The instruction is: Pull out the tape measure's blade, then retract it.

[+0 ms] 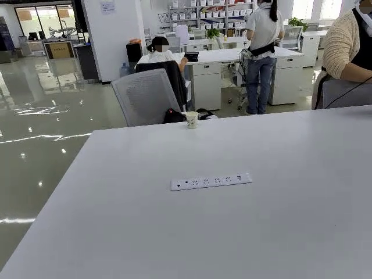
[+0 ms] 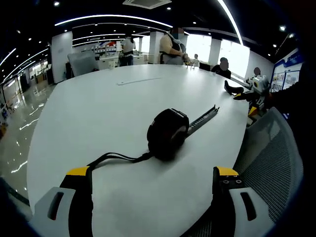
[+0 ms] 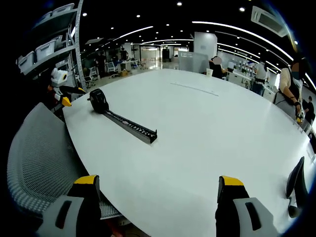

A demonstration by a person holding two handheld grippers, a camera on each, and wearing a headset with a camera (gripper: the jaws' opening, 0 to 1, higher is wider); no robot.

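The tape measure is found lying on the white table, near the edge by a mesh chair, with nothing gripping it. The blade is seen pulled out partway and laid flat on the tabletop, hook end pointed away from the case. A black cord is trailed off the case toward the left gripper, whose jaws are spread wide with nothing between them, a bit short of the case. The right gripper is likewise held wide open and empty, well apart from the tape measure, with the blade's tip nearer to it than the case. Further up the table a power strip is laid flat, and a paper cup is parked at the far edge. A grey chair is tucked in behind that, and a few people can be spotted at the desks beyond.
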